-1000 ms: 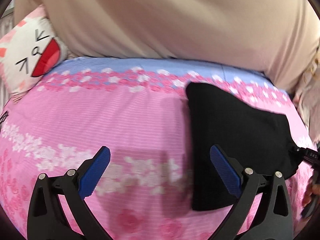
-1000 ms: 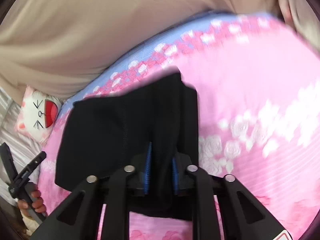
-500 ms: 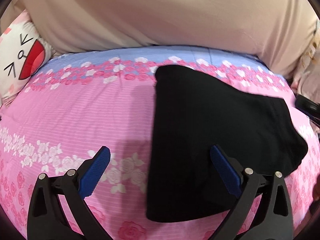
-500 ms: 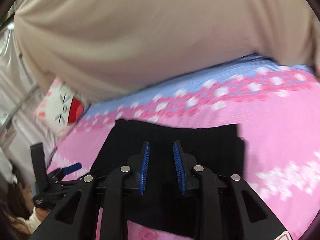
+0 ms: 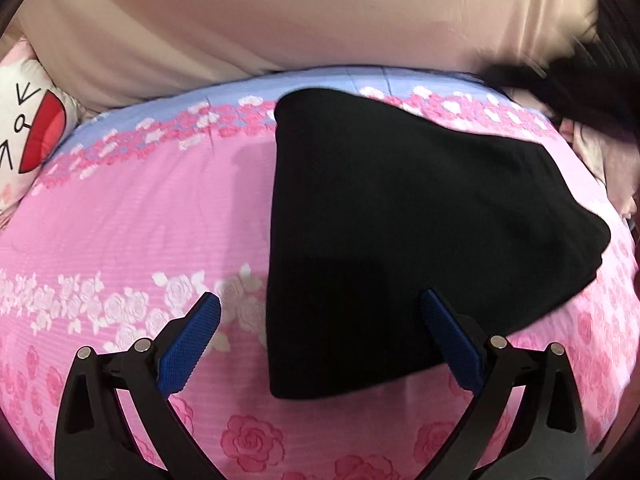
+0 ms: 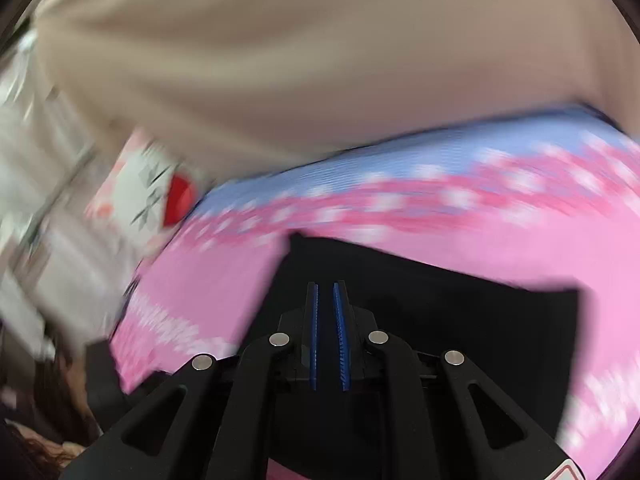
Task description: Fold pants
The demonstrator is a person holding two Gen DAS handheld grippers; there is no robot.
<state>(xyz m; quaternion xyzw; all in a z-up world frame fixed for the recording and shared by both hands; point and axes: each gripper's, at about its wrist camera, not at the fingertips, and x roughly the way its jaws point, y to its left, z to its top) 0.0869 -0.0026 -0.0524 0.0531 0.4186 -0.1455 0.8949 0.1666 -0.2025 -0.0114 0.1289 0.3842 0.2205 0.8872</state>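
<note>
The black pants (image 5: 404,232) lie folded flat on the pink floral bedsheet (image 5: 132,216). My left gripper (image 5: 320,320) is open and empty, held above the near edge of the pants, with its blue pads wide apart. In the blurred right wrist view the pants (image 6: 460,320) lie under my right gripper (image 6: 326,292), whose blue pads stand almost together with a thin gap and nothing between them.
A beige cover (image 5: 304,16) rises behind the bed. A white cartoon-face pillow (image 5: 28,120) lies at the far left, also in the right wrist view (image 6: 156,192). A dark blurred shape (image 5: 568,80) crosses the upper right of the left wrist view.
My right gripper let go of the pants, lifted and swung, then closed to a thin gap. My left gripper shifted right over the pants' near edge, still open.
</note>
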